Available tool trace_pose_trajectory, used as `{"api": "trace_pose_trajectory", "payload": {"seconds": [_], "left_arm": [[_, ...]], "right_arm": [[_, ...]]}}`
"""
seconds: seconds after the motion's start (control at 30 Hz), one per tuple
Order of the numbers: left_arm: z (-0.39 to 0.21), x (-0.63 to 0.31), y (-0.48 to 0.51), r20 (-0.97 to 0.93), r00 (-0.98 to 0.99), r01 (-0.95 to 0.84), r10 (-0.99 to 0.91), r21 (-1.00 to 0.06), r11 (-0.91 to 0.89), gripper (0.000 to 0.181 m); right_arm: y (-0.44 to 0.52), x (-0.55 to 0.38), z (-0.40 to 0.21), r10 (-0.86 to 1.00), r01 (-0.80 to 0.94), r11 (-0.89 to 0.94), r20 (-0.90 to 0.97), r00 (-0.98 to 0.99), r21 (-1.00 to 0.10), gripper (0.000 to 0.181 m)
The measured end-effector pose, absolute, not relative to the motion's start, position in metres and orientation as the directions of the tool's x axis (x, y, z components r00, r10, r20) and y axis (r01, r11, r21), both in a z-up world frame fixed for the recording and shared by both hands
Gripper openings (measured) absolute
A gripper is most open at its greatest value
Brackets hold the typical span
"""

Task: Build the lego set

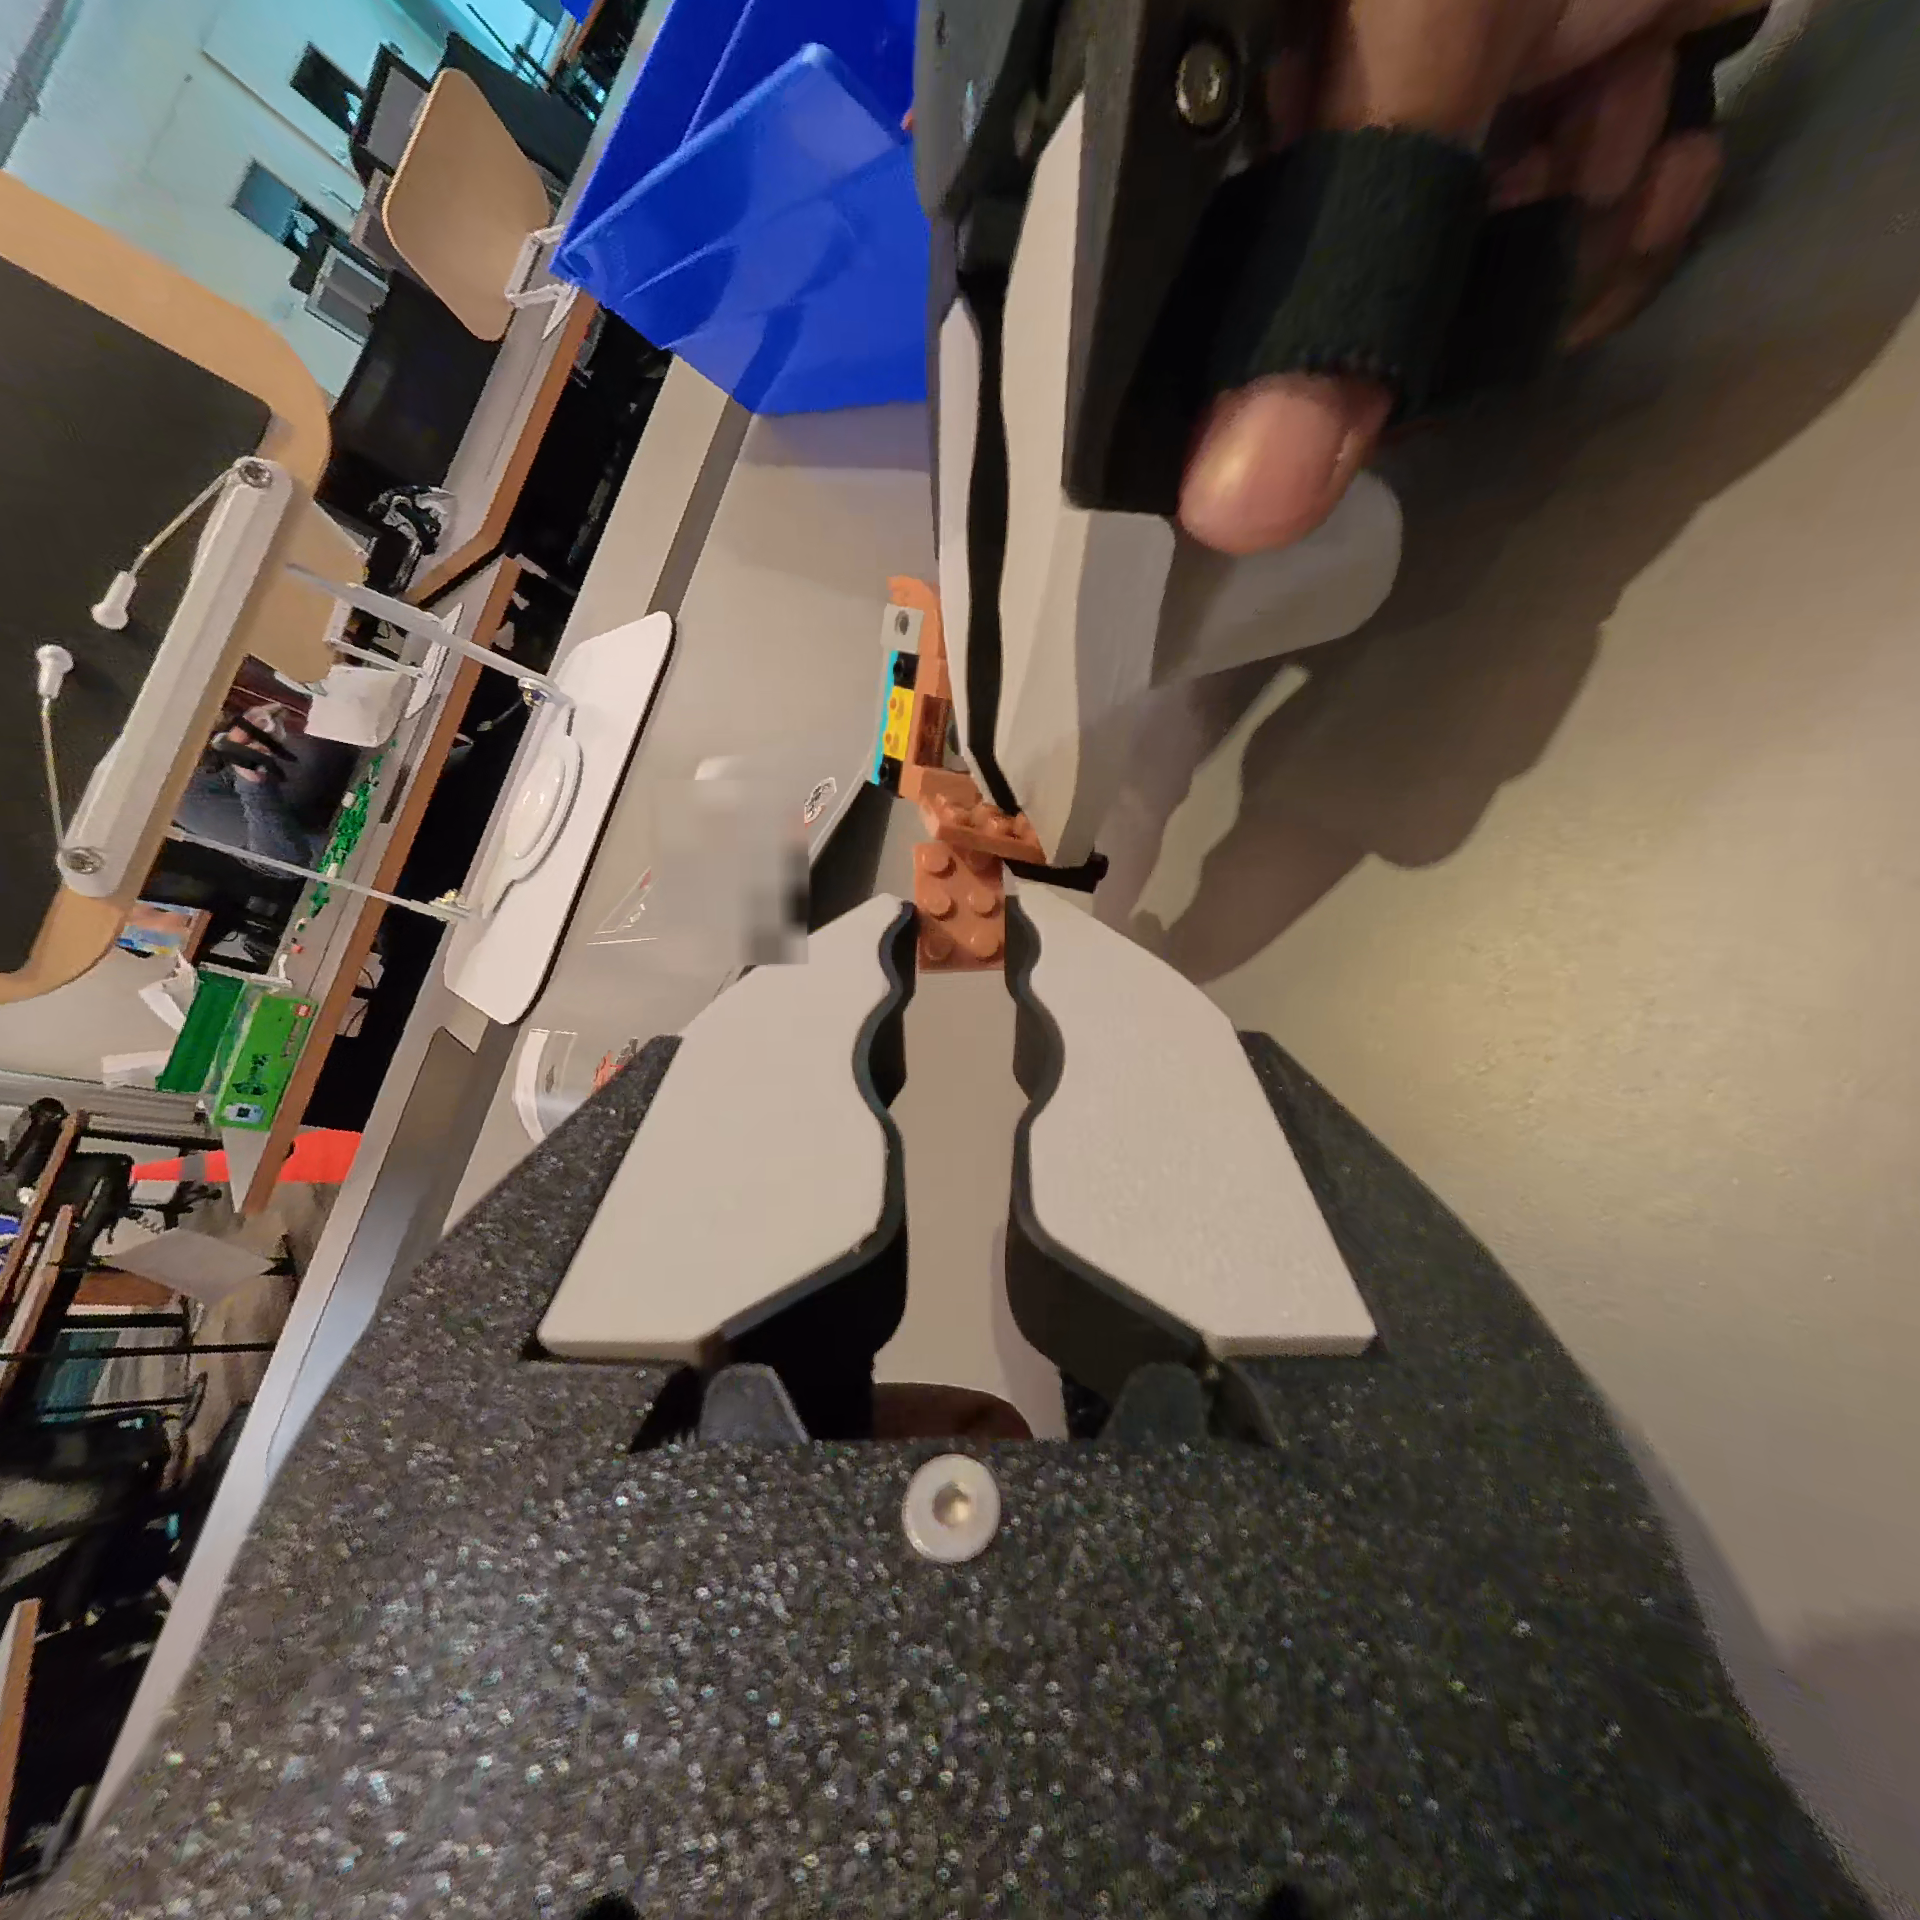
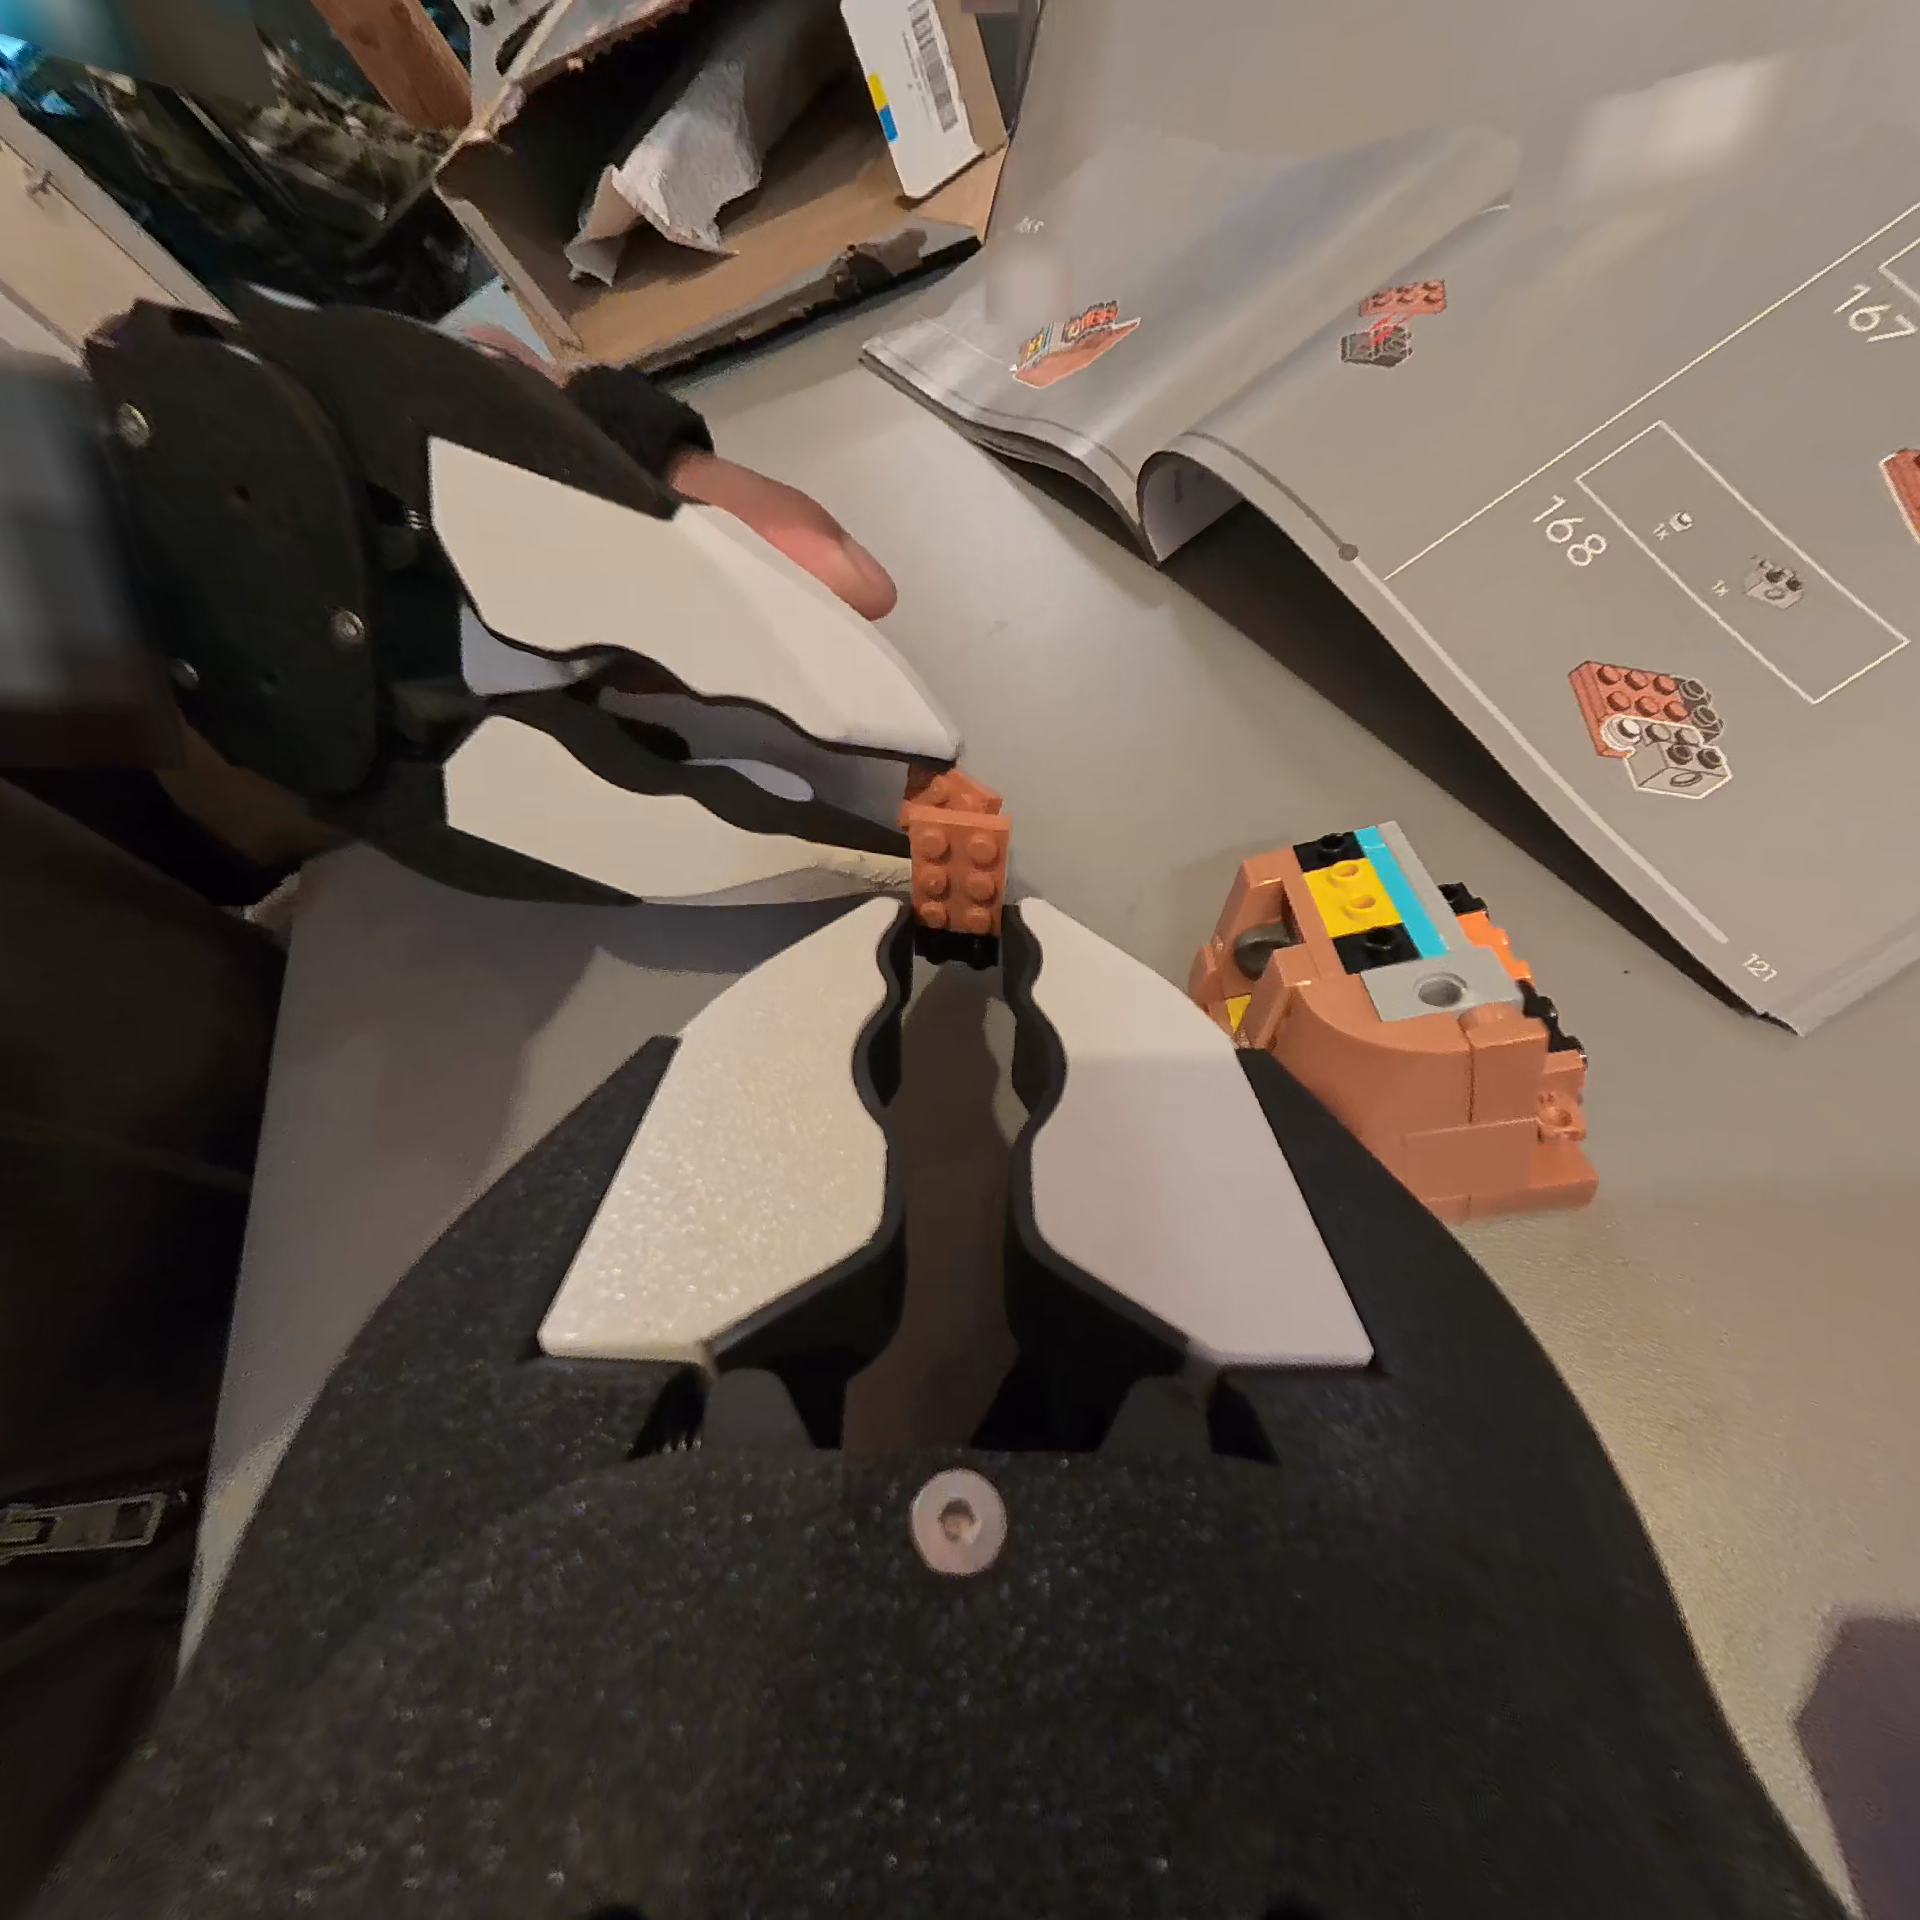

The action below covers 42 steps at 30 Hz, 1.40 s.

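Note:
My left gripper point(image 1: 961, 914) is shut on a small brown studded plate point(image 1: 961, 920). My right gripper point(image 2: 958, 914) is shut on another brown studded plate point(image 2: 956, 868) that has a black piece point(image 2: 951, 948) under it. The two grippers meet tip to tip above the table and the two plates touch at an angle. In the right wrist view the left gripper point(image 2: 930, 790) comes in from the left with its plate point(image 2: 951, 795). In the left wrist view the right gripper point(image 1: 1039, 842) comes down from above. A part-built brown model point(image 2: 1392, 1018) with yellow, black, cyan and grey parts sits on the table to the right.
An open instruction booklet point(image 2: 1455, 436) lies at the back right. A torn cardboard box point(image 2: 727, 208) stands at the back. Blue bins point(image 1: 769, 229) stand beyond the model point(image 1: 914, 696). The grey table point(image 2: 1143, 644) carries all of these. Left and right tips are no more than a few centimetres apart.

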<state>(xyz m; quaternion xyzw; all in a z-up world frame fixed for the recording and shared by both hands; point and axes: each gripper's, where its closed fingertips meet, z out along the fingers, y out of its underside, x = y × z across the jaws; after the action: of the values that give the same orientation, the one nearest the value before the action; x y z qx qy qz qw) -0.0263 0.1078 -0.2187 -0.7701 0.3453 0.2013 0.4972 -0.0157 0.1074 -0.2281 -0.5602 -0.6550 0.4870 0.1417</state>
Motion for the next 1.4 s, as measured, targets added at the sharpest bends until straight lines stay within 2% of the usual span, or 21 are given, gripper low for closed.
{"api": "trace_pose_trajectory", "payload": {"seconds": [0.53, 0.97, 1.2, 1.4], "left_arm": [[-0.219, -0.023, 0.104, -0.800, 0.482, -0.876, -0.357, -0.443, -0.191, 0.016], [-0.222, -0.013, 0.101, -0.861, 0.347, -0.937, -0.371, -0.339, -0.088, 0.016], [-0.228, -0.017, 0.101, -0.826, 0.393, -0.917, -0.406, -0.383, -0.108, 0.016], [-0.231, -0.011, 0.098, -0.700, 0.529, -0.830, -0.481, -0.546, -0.118, 0.016]], "right_arm": [[0.103, -0.016, -0.235, 0.921, 0.587, 0.063, -0.180, -0.346, -0.807, 0.017], [0.108, -0.015, -0.240, 0.923, 0.546, 0.284, 0.071, -0.378, -0.788, 0.018], [0.111, -0.013, -0.246, 0.907, 0.545, 0.347, 0.124, -0.404, -0.763, 0.018], [0.107, -0.011, -0.232, 0.871, 0.451, 0.371, 0.134, -0.473, -0.812, 0.020]]}}
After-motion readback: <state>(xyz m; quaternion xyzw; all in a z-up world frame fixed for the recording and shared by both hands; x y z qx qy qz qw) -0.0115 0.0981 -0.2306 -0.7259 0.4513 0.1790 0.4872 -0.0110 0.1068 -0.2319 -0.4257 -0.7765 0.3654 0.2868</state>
